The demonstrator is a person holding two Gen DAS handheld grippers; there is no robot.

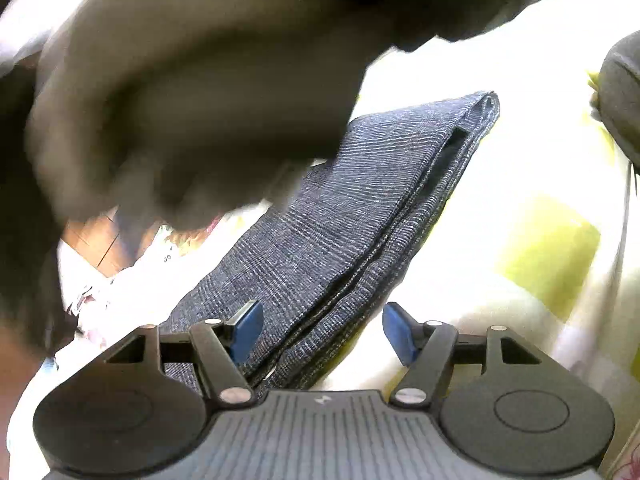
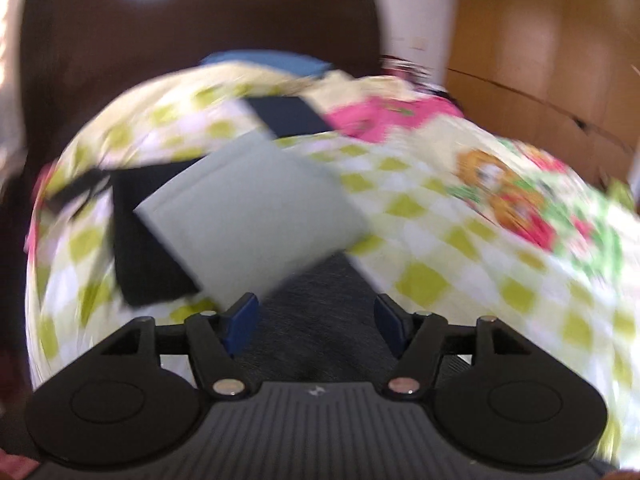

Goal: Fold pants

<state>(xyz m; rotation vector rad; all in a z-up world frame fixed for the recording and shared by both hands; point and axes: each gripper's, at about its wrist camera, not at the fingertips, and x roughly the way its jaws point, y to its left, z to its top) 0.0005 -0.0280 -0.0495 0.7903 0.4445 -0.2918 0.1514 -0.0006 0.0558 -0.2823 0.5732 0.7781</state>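
folded pants (image 2: 248, 216) ahead of right claw (image 2: 316, 326), bedsheet (image 2: 460, 248) bare rightward

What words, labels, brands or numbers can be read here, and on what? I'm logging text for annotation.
No readable words or numbers.
Small pale logo mark on the left tongs' body: a symbol, not letters.
The same mark on the right tongs.
Cartoon prints on the bedsheet: too blurred to read.

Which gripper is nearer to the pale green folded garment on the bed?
Right. The right gripper, jaws open, has the pale green folded garment just beyond its left fingertip. The left gripper, jaws open, straddles blue-grey folded pants; its view shows no green garment.
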